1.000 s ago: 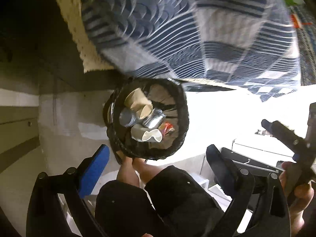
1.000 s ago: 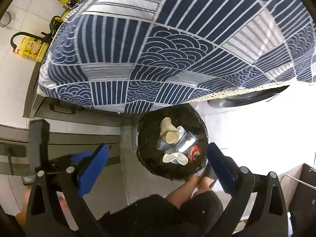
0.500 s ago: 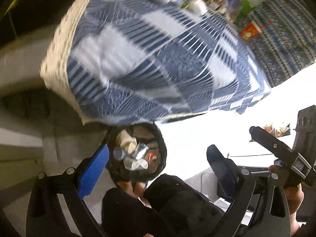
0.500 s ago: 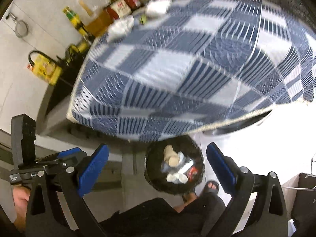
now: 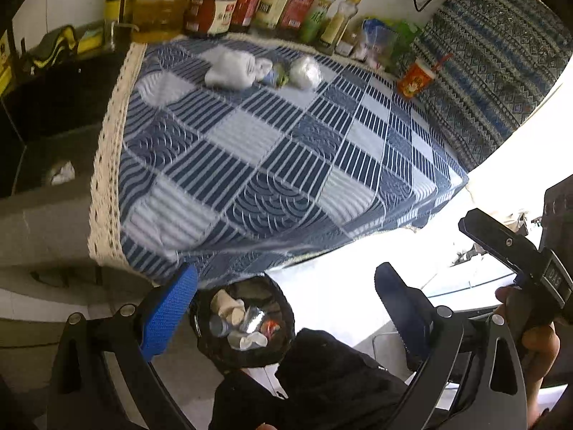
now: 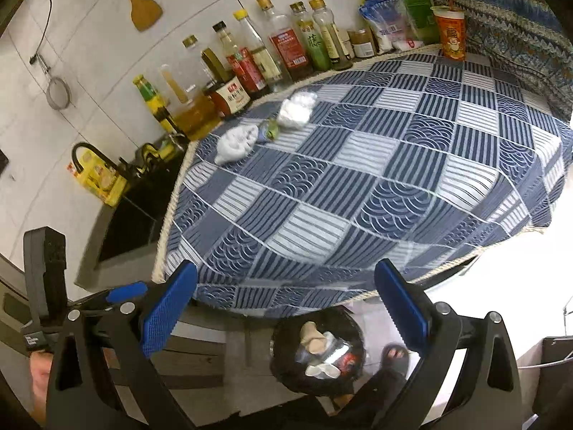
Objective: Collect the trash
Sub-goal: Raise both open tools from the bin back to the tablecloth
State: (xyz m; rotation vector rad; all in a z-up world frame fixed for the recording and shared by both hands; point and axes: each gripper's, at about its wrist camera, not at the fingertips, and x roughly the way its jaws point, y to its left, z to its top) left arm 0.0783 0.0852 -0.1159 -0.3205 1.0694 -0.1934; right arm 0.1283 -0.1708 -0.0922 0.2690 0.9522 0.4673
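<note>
A black-lined trash bin (image 5: 247,322) (image 6: 318,351) stands on the floor below the counter edge, holding paper cups, foil and a red wrapper. On the blue patterned cloth (image 5: 286,150) (image 6: 358,179) at the far side lie a crumpled white tissue (image 5: 231,68) (image 6: 236,141), a small green-blue wrapper (image 5: 275,77) (image 6: 268,130) and a clear plastic wad (image 5: 305,72) (image 6: 296,109). My left gripper (image 5: 284,308) is open and empty above the bin. My right gripper (image 6: 286,304) is open and empty, near the counter's front edge.
A row of sauce and oil bottles (image 6: 258,57) lines the back wall. An orange cup with a straw (image 6: 449,32) (image 5: 415,79) stands at the far right corner. A black sink (image 6: 132,211) lies left of the cloth. My sandalled foot (image 6: 394,354) is beside the bin.
Both grippers have risen and tilted up from the bin; the counter top, trash pieces and bottles have come into view. The bin now sits low in both views.
</note>
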